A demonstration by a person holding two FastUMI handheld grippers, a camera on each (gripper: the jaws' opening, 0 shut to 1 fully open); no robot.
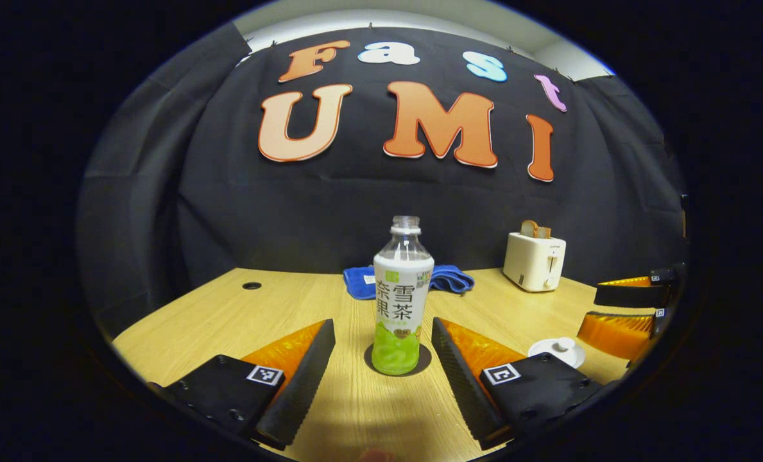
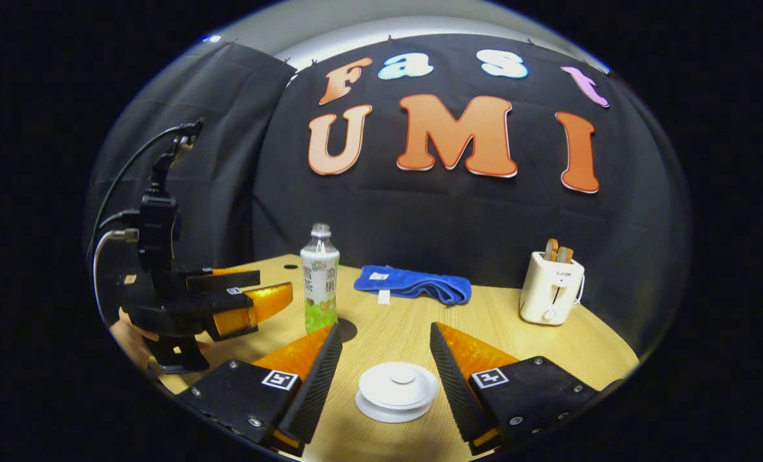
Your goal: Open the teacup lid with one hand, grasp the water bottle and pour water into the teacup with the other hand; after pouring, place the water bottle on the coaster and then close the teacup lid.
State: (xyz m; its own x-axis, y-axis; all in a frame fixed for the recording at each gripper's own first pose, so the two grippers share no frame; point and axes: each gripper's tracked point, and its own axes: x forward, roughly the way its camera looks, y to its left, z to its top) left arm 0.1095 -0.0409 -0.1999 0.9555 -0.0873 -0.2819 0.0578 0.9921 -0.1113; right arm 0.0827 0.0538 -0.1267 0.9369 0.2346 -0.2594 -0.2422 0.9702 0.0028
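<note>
The water bottle (image 1: pixel 402 301) stands upright and uncapped on the dark round coaster (image 1: pixel 421 364), with a little green liquid at its bottom. My left gripper (image 1: pixel 382 324) is open, one finger on each side of the bottle and neither touching it. The white teacup (image 2: pixel 396 391) sits low on the table with its knobbed lid (image 2: pixel 401 375) on. My right gripper (image 2: pixel 385 328) is open around it, fingers apart from it. The right gripper view also has the bottle (image 2: pixel 320 282), the coaster (image 2: pixel 348 330) and the left gripper (image 2: pixel 272 287). At the right of the left gripper view are the teacup (image 1: pixel 557 350) and the right gripper (image 1: pixel 596 307).
A folded blue cloth (image 2: pixel 413 284) lies at the back of the wooden table (image 2: pixel 516 333). A white toaster (image 2: pixel 551 289) with bread slices stands at the back right. A hand (image 2: pixel 128 340) holds the left gripper near the table's left edge.
</note>
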